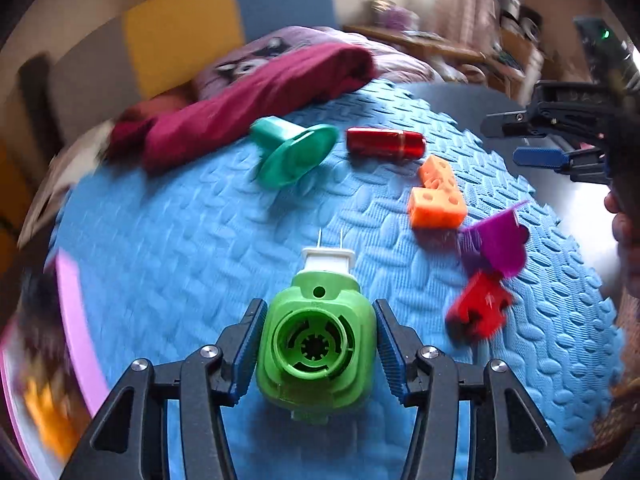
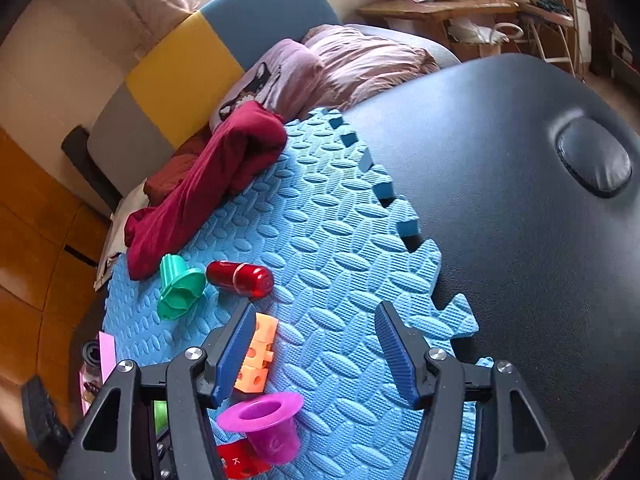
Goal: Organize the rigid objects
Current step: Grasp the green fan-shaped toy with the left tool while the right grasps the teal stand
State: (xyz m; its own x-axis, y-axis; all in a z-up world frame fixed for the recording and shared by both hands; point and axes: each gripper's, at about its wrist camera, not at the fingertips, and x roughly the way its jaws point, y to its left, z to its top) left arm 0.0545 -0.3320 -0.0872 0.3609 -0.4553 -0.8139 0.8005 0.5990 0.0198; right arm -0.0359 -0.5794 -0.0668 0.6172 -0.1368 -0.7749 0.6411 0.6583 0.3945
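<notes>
My left gripper (image 1: 318,344) is shut on a green plug-in device (image 1: 316,350) with a white two-pin plug, held above the blue foam mat (image 1: 180,240). On the mat lie a teal funnel-shaped piece (image 1: 294,152), a red capsule (image 1: 384,144), an orange holed block (image 1: 438,194), a purple cup-shaped piece (image 1: 496,246) and a red block (image 1: 478,312). My right gripper (image 2: 316,354) is open and empty above the mat (image 2: 340,260), with the orange block (image 2: 256,354) and the purple piece (image 2: 266,424) by its left finger. It also shows at the right edge of the left wrist view (image 1: 536,140).
A maroon cloth (image 1: 248,104) lies along the mat's far edge, with pink bedding behind. A pink-edged tray (image 1: 76,320) with blurred items sits at the left. A black padded table surface (image 2: 520,200) extends right of the mat. A wooden desk (image 2: 436,8) stands far back.
</notes>
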